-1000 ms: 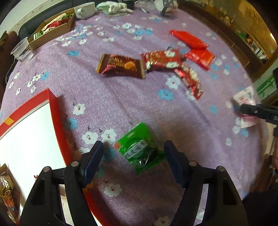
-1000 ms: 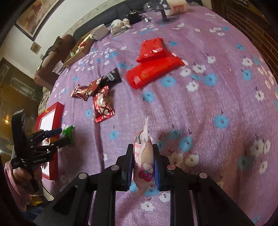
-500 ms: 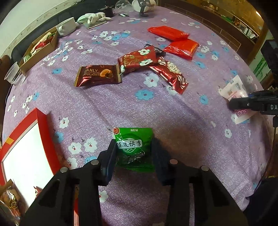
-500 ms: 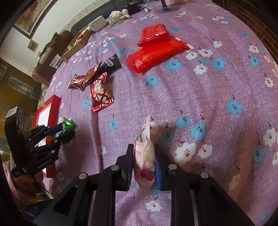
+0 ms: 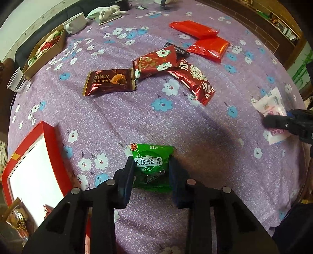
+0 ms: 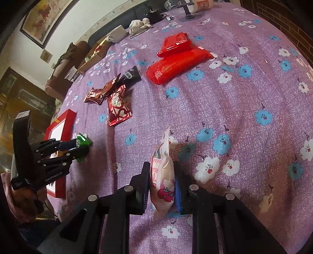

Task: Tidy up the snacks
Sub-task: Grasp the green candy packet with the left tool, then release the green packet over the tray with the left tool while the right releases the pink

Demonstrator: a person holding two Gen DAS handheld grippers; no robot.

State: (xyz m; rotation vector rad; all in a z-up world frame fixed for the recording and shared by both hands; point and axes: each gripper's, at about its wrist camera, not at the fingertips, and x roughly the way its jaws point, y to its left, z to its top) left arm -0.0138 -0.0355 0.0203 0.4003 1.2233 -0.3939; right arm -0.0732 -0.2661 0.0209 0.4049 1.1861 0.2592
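Observation:
My left gripper (image 5: 151,166) is shut on a green snack packet (image 5: 151,163) and holds it above the purple flowered tablecloth (image 5: 176,125); it also shows in the right wrist view (image 6: 82,143). My right gripper (image 6: 162,172) is shut on a pink-white strawberry snack packet (image 6: 163,175), held on edge; it also shows in the left wrist view (image 5: 272,109). A red-rimmed white box (image 5: 33,164) lies at the left. A brown cookie packet (image 5: 109,82), dark red packets (image 5: 156,60) and two bright red packs (image 5: 207,46) lie further back.
A cardboard box of snacks (image 5: 45,50), a clear plastic cup (image 5: 17,84), a white cup (image 5: 75,23) and a white cloth (image 5: 105,13) stand along the far edge. A gold-wrapped item (image 5: 17,220) sits by the red box's near corner.
My left gripper closed on the green packet and lifted it off the cloth. My right gripper kept its hold on the strawberry packet and shifted slightly.

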